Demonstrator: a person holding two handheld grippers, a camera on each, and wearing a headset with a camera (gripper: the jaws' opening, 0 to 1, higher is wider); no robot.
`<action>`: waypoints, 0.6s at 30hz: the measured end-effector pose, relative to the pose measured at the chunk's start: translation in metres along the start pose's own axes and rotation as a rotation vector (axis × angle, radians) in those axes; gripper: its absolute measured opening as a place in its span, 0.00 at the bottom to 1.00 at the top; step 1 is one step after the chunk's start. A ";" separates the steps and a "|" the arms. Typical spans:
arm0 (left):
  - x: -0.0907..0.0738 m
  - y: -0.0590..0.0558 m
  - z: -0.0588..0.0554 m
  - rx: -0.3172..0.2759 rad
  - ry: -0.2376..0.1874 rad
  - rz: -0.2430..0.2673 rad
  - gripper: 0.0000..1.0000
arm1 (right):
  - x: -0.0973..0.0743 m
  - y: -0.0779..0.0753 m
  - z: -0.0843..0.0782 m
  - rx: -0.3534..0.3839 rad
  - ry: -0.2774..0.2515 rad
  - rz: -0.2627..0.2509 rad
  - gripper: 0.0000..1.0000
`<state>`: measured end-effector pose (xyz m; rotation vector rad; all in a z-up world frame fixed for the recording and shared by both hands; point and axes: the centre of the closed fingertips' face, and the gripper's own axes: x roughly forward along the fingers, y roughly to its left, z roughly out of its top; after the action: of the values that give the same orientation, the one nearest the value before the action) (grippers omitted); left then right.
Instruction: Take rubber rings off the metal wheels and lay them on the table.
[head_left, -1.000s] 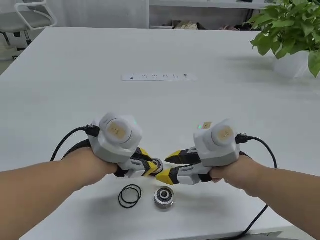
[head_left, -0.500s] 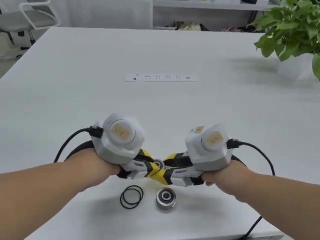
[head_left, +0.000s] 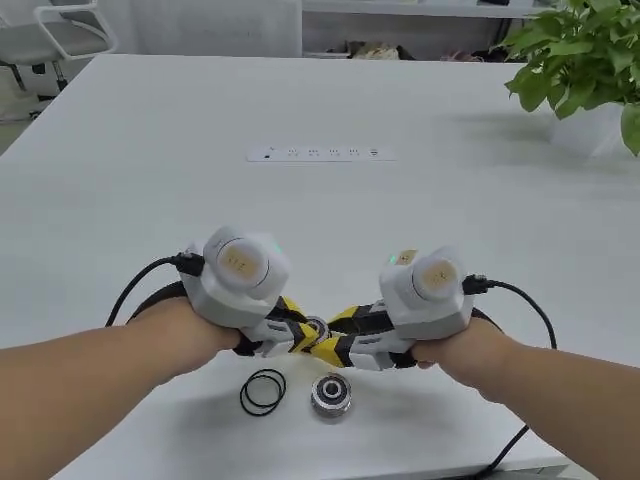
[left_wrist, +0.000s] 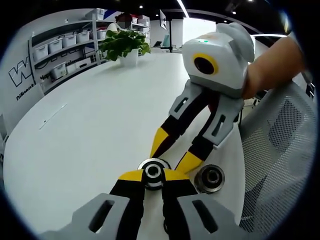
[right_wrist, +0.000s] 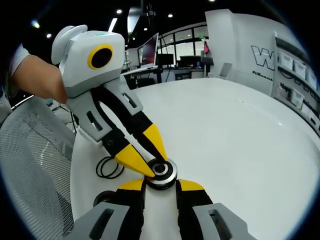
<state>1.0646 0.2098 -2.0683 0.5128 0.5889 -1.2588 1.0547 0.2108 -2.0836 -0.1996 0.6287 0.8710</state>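
The left gripper (head_left: 298, 336) is pinching the metal wheel (head_left: 314, 329); the right gripper (head_left: 335, 337), directly opposite, is clamping its other side.

The left gripper (head_left: 298, 336) and right gripper (head_left: 335, 336) are pale grey with yellow-tipped black jaws. The wheels (head_left: 330, 394) are silver, the rings (head_left: 262, 391) black, the table (head_left: 320, 100) white, and the plant (head_left: 580, 50) green.

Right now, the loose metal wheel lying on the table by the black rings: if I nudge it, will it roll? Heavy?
The loose wheel lies flat, bore up, so a nudge would probably slide it, not roll it. It looks like solid metal, so likely heavy for its size. Its shiny rim may slip in tongs.
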 end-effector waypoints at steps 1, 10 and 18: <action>0.000 0.000 0.000 0.000 0.000 0.000 0.08 | 0.000 -0.001 0.000 0.000 0.000 -0.002 0.23; 0.000 0.000 0.000 -0.002 0.002 0.001 0.08 | 0.001 0.001 0.005 0.024 -0.028 0.004 0.28; 0.000 0.000 0.000 -0.003 0.001 0.003 0.08 | 0.001 0.000 0.003 0.018 -0.019 -0.001 0.23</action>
<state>1.0646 0.2097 -2.0685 0.5116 0.5904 -1.2545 1.0568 0.2130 -2.0818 -0.1754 0.6186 0.8649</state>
